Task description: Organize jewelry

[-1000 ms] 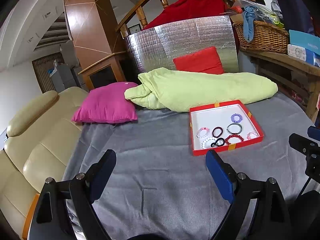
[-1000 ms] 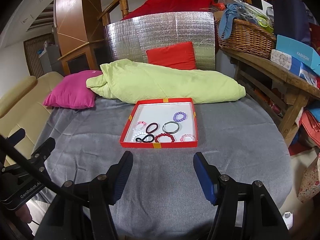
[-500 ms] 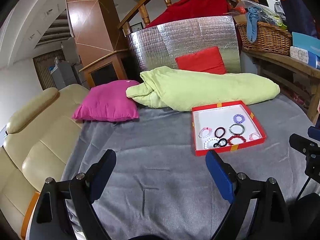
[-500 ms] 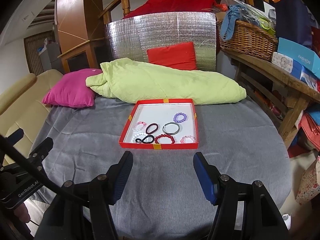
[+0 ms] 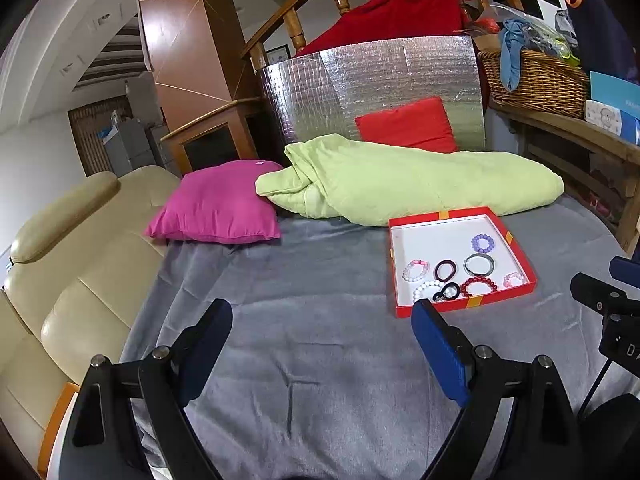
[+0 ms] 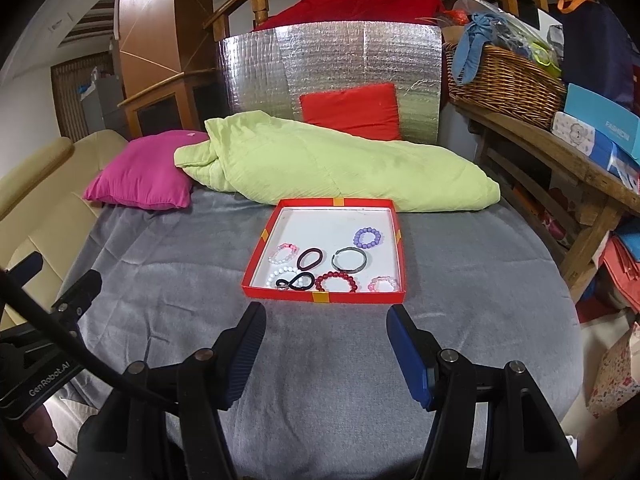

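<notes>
A shallow red tray point(image 6: 384, 298) with a white floor lies on the grey cloth; it also shows in the left wrist view point(image 5: 516, 246). In it lie several bracelets and hair ties: a purple bead bracelet point(image 6: 367, 238), a grey bangle point(image 6: 349, 260), a dark red bead bracelet point(image 6: 337, 281), a black hair tie point(image 6: 297, 281). My right gripper point(image 6: 325, 350) is open and empty, just short of the tray's near edge. My left gripper point(image 5: 322, 342) is open and empty, left of the tray.
A light green quilt point(image 6: 320, 168) lies right behind the tray, a pink pillow point(image 6: 144, 176) to its left. A beige sofa point(image 5: 60, 264) borders the left side. A wooden bench point(image 6: 560, 148) with a wicker basket point(image 6: 504, 84) and boxes stands at the right.
Both views have shifted slightly, with the tray a little nearer and lower in each. Both grippers stay open and empty.
</notes>
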